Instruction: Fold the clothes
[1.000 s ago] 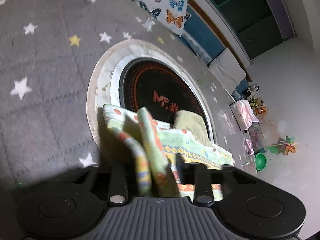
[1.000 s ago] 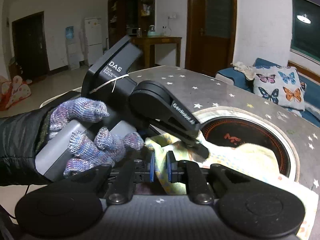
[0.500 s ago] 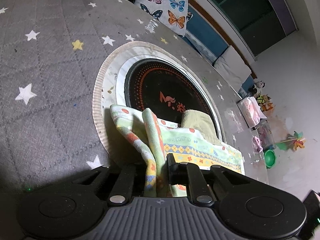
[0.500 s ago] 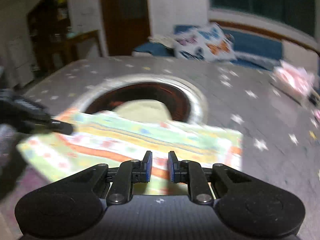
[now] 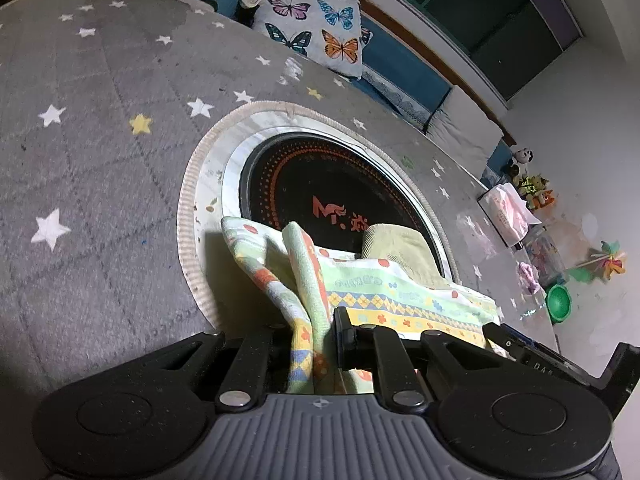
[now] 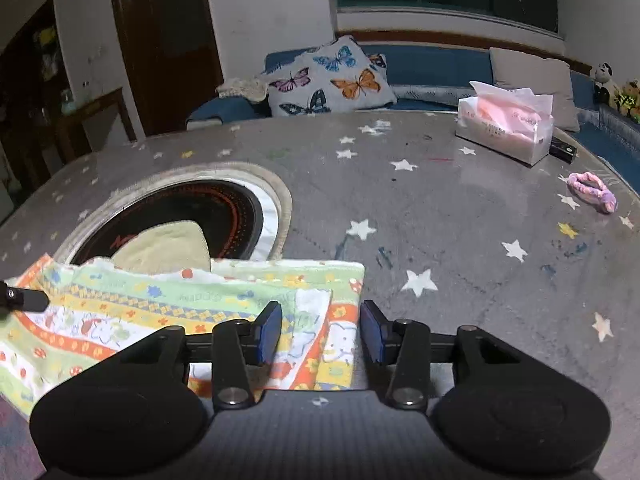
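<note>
Jaws on my left gripper [image 5: 310, 336] are clamped on a bunched edge of the patterned cloth [image 6: 168, 304]; my right gripper [image 6: 320, 330] is wide open over its folded corner, cloth lying on the starry surface [image 6: 460, 216].

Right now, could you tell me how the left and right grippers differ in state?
The left gripper is shut on the patterned cloth, bunching its end upward; the right gripper is open, its fingers straddling the cloth's flat folded corner, gripping nothing. Both are at the same cloth.
</note>
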`<state>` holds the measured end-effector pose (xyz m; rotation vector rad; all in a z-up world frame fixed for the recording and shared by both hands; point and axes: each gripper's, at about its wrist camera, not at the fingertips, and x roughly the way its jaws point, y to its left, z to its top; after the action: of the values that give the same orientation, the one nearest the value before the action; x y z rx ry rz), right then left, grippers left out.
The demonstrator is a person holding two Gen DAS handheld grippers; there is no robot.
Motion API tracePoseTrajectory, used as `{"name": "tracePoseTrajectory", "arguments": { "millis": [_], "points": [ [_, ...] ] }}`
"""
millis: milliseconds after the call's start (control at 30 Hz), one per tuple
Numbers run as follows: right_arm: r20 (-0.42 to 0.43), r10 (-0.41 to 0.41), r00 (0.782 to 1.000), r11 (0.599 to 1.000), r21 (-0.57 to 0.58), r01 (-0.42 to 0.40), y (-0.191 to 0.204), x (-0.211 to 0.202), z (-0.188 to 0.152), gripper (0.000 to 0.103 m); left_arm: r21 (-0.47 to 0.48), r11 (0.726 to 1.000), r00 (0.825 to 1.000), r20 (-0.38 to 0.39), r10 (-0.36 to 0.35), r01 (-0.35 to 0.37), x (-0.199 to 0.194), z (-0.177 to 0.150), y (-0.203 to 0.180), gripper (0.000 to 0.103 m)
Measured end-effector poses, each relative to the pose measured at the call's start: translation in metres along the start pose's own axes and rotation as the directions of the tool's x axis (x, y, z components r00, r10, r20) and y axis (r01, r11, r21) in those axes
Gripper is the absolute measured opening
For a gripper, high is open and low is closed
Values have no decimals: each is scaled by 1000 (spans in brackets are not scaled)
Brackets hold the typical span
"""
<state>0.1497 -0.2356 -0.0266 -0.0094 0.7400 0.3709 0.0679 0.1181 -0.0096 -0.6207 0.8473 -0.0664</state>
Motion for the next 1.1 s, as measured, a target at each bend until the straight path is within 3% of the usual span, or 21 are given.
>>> {"name": "tracePoseTrajectory", "arguments": {
  "millis": [33, 67, 100, 200, 533, 767, 1100],
  "points": [
    [4, 3, 1000, 1000, 0, -3, 1, 0, -1, 44, 9, 1000, 1000, 4, 4, -4, 0, 0, -1, 13],
    [4, 12, 1000, 1000, -2, -12, 4, 0, -1, 37, 19, 1000, 1000, 8, 8, -8, -1, 1, -4, 13],
    [4, 21, 1000, 1000, -4, -21, 6, -1, -1, 21, 31, 999, 1000, 13, 11, -11, -1, 2, -6, 13],
    [17, 26, 1000, 1000, -2, -26, 11, -5, 0, 9, 82, 997, 999, 31, 11, -14, -5, 5, -19, 13],
    [143, -11, 990, 1000, -7, 12, -5, -58, 29, 7, 291, 956, 993, 94, -67, 37, -5, 40, -101, 10],
    [208, -137, 968, 990, 51, 130, -49, -86, 52, 7, 398, 913, 989, 73, -131, 92, 33, 56, -164, 10],
    [188, -301, 935, 953, 105, 286, -118, -80, 63, 7, 499, 858, 989, 19, -148, 118, 100, 55, -225, 12]
  ]
}}
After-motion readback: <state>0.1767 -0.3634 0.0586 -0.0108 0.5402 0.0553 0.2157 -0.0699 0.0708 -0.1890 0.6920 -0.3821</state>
